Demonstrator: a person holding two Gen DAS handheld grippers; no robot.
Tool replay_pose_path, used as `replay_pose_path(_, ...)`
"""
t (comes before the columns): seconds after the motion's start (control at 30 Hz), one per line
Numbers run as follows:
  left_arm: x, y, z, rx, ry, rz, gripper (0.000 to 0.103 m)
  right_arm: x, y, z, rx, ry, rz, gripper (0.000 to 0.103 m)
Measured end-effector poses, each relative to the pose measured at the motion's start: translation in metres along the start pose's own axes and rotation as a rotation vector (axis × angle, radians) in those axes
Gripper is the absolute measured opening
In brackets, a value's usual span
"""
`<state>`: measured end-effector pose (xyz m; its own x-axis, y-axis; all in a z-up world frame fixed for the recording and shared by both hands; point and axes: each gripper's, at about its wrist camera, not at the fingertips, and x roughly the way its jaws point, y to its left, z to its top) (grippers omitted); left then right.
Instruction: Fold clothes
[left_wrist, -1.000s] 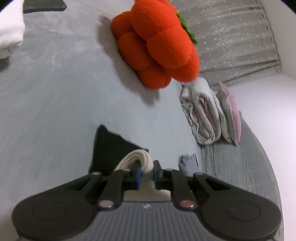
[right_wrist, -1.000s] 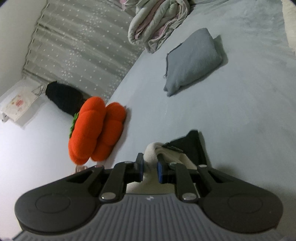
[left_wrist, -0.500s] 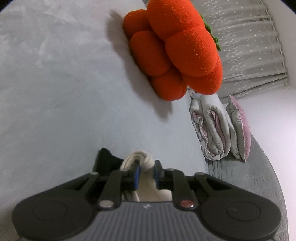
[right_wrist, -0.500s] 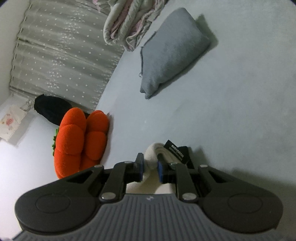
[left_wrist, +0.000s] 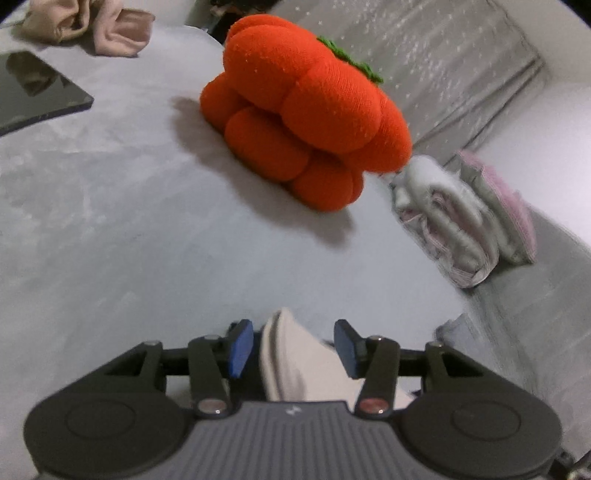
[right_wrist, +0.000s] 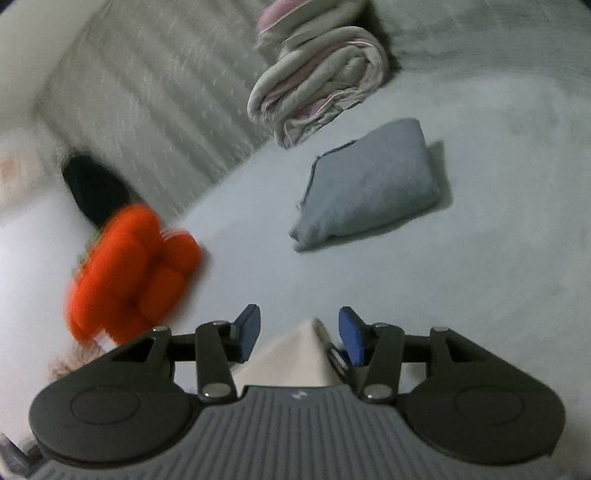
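Both the left gripper (left_wrist: 293, 347) and right gripper (right_wrist: 299, 334) have released the cream garment (left_wrist: 299, 369).

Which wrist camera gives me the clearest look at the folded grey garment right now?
The right wrist view: the folded grey garment lies whole and unobstructed on the bed. The left wrist view shows only a blurred grey corner at its right edge.

A bedroom at home. Ahead of the fingers, a grey bed (left_wrist: 110, 229), a rolled quilt (right_wrist: 317, 81), and an orange plush pumpkin (left_wrist: 310, 110).
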<state>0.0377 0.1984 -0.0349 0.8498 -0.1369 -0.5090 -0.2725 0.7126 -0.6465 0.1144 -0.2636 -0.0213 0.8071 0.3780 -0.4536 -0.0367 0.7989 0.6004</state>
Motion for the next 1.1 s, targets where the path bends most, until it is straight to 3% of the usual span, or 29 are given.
replay_pose_path(0.23,-0.012,-0.008,-0.011,0.097,0.084,0.046,0.050,-0.005,0.018,-0.019,-0.181,0.032,-0.097,0.052)
replay_pose_path(0.6,-0.025,-0.012,-0.035,0.265,0.324,0.160,0.049,-0.010,0.024,-0.020,-0.149,0.072,-0.106,0.052)
replay_pose_path(0.77,-0.027,-0.009,-0.039,0.333,0.390,0.168,0.050,-0.010,0.027,-0.024,-0.163,0.078,-0.119,0.053)
replay_pose_path(0.9,-0.038,-0.011,-0.034,0.348,0.356,0.158,0.050,-0.008,0.029,-0.025,-0.163,0.079,-0.130,0.053)
replay_pose_path(1.1,-0.050,-0.029,-0.030,0.381,0.139,0.194,0.057,0.003,0.041,-0.032,-0.185,0.086,-0.125,0.056)
